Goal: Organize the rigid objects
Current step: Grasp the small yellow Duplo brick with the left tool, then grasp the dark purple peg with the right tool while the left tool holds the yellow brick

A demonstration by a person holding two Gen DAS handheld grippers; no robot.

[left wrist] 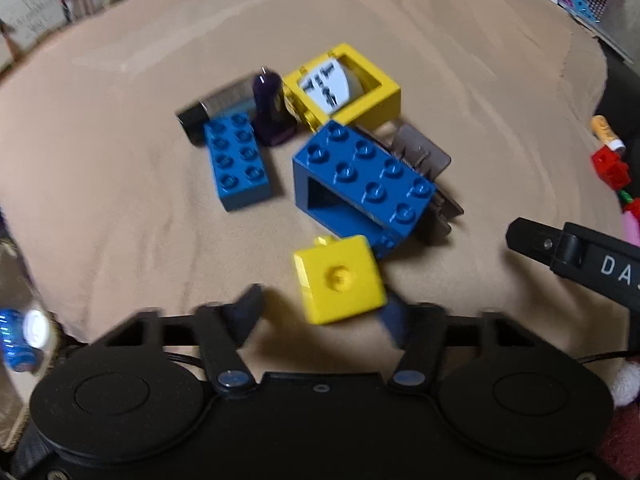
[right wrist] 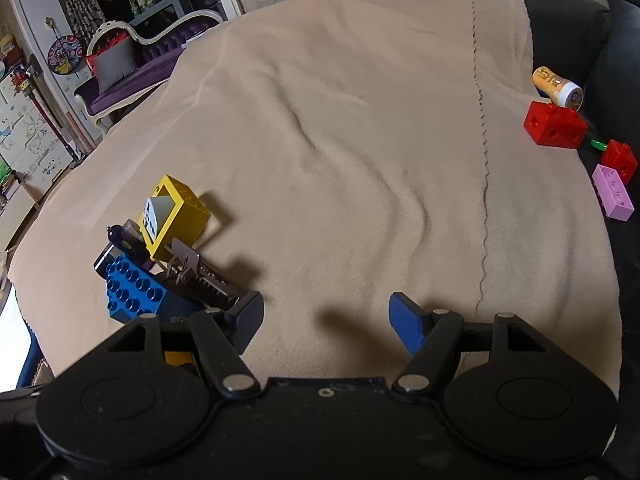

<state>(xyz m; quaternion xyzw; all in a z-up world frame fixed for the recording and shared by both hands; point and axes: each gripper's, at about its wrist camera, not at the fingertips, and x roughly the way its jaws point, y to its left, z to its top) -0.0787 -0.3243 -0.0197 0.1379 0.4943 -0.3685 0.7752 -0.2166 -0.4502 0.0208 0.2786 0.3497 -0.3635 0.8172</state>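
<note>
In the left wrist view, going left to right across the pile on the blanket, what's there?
Flat blue brick → dark purple piece → yellow cube near the left gripper → big hollow blue block → grey clip. The yellow frame block sits behind and overlaps several, so I left it out.

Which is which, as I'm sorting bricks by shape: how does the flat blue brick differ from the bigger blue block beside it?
The flat blue brick is low and looks solid; the bigger blue block is taller, with an opening through its side. The flat brick lies apart on the beige cloth; the bigger block sits against a yellow cube and a grey metal piece. Both are blue, with eight studs facing up.
</note>
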